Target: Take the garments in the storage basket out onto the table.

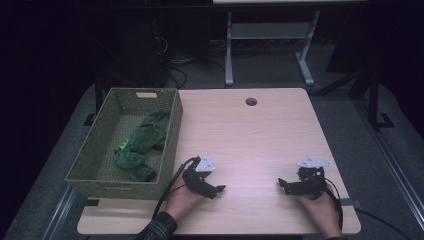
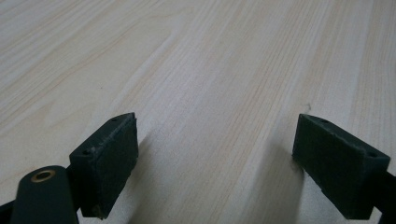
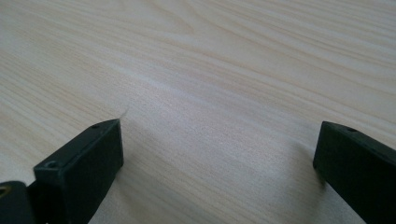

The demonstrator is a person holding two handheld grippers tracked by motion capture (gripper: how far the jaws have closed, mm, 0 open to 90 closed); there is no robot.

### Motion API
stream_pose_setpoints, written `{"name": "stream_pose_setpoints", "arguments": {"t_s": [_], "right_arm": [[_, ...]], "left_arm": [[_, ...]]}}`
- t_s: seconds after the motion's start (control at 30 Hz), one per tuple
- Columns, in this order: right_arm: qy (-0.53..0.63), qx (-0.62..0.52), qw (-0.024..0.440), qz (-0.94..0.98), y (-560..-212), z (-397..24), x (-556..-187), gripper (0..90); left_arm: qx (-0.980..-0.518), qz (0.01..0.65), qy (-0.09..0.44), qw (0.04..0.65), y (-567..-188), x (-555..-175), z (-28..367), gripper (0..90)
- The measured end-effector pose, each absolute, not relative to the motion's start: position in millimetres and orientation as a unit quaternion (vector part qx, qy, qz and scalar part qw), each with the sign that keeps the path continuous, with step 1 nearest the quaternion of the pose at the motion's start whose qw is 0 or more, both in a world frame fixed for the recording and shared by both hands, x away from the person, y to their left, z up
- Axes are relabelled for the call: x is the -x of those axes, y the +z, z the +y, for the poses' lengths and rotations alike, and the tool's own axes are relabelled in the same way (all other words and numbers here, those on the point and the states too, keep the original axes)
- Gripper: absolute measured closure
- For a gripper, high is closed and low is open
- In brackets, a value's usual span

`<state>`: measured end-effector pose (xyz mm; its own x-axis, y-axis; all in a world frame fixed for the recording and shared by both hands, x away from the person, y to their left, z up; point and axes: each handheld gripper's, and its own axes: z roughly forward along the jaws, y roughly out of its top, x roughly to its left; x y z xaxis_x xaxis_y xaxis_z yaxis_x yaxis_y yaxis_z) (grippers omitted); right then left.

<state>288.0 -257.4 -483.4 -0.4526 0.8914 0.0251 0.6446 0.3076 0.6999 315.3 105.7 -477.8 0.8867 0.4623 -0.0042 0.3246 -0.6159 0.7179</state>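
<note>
A woven green basket [image 1: 172, 131] stands at the table's left edge with a green cloth [image 1: 141, 142] crumpled inside it. My left gripper [image 1: 220, 189] rests low on the wooden table [image 1: 250, 135] just right of the basket's near corner. It is open, with bare wood between its jaws [image 2: 217, 154]. My right gripper [image 1: 281, 184] lies near the table's front right, pointing left toward the other one. It is also open, and only the tabletop lies between its pads [image 3: 219, 163].
A round cable hole [image 1: 251, 101] sits near the table's far edge. Beyond the table stands the grey frame of another desk [image 1: 270, 45] on dark floor. Cables trail from both grippers toward the near edge.
</note>
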Motion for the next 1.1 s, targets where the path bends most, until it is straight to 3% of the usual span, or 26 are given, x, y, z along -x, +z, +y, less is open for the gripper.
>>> {"name": "stream_pose_setpoints", "arguments": {"t_s": [1.1], "right_arm": [[0.328,-0.491,0.188,0.785,-483,-257,-284,1.4]], "left_arm": [[-0.888,0.239,0.09,0.383,-455,-322,114,13.8]]}}
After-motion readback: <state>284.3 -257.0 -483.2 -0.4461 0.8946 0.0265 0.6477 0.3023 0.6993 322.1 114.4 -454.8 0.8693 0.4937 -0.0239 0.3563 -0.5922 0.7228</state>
